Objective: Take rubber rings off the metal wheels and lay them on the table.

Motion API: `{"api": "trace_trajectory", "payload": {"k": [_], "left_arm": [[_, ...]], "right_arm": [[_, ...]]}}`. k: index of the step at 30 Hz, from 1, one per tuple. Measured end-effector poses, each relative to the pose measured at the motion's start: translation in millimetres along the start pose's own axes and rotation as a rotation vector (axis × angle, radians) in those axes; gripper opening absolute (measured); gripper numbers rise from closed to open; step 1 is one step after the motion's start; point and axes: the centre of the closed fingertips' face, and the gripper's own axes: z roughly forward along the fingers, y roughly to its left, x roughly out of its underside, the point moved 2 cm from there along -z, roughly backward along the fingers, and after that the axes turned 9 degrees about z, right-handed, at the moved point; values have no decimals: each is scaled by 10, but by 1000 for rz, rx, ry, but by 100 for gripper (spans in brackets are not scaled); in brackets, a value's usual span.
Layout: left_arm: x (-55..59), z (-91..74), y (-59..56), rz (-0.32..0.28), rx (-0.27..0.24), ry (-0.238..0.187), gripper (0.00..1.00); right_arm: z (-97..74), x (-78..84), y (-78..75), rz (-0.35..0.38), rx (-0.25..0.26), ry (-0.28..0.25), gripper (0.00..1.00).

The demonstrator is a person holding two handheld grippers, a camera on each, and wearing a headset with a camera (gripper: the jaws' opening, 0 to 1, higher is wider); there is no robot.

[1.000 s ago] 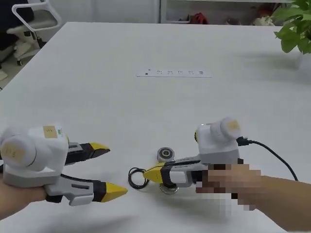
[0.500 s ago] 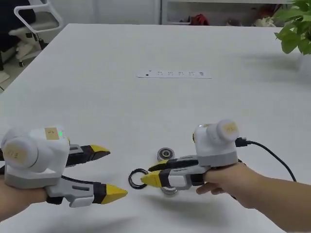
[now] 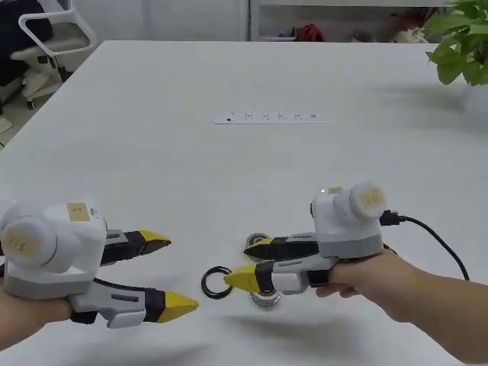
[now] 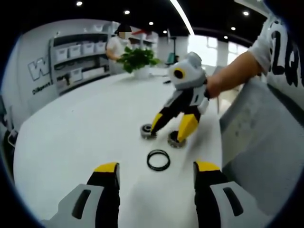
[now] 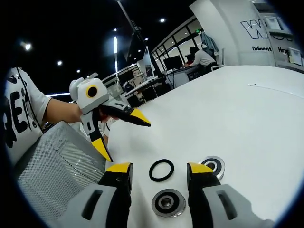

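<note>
While the rubber ring lies flat and loose on the white bench, neither claw grips anything. Right claw: jaws parted to a moderate gap, nothing between the pads, yellow tips just right of the ring in the head view; can't tell if the lower tip touches the ring. In the right gripper view the ring sits just ahead of the gap between that claw's tips. Two metal wheels, both on the far side of the ring from the left claw: one wheel just beside the ring, under the gap of the right claw's jaws; other wheel near the ring, close by one right-claw tip, contact unclear. Both wheels sit apart from the ring. Left claw: spread wide, empty, left of the ring, near it but apart, tips aimed toward the ring
</note>
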Motion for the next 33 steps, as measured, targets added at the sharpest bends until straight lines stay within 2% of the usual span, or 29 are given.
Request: {"api": "trace_trajectory", "payload": {"k": [5, 9, 19, 25, 27, 33], "left_arm": [[-25, 2, -2, -1, 3, -7, 64], [-72, -15, 2, -12, 1, -25, 65], [-68, -65, 1, -12, -9, -29, 66], [-80, -107, -7, -10, -20, -31, 68], [-94, -132, 12, 6, -40, -30, 71], [-114, -166, 10, -15, -46, -44, 72]], "right_arm": [[-131, -85, -45, -20, 33, -38, 46], [-237, -119, -57, -53, 63, -54, 52], [-473, -83, -66, -120, 120, -71, 60], [-580, -90, -36, -154, 139, -100, 63], [-615, -62, -33, -173, 148, -93, 64], [-724, 23, -46, -201, 172, -82, 67]]}}
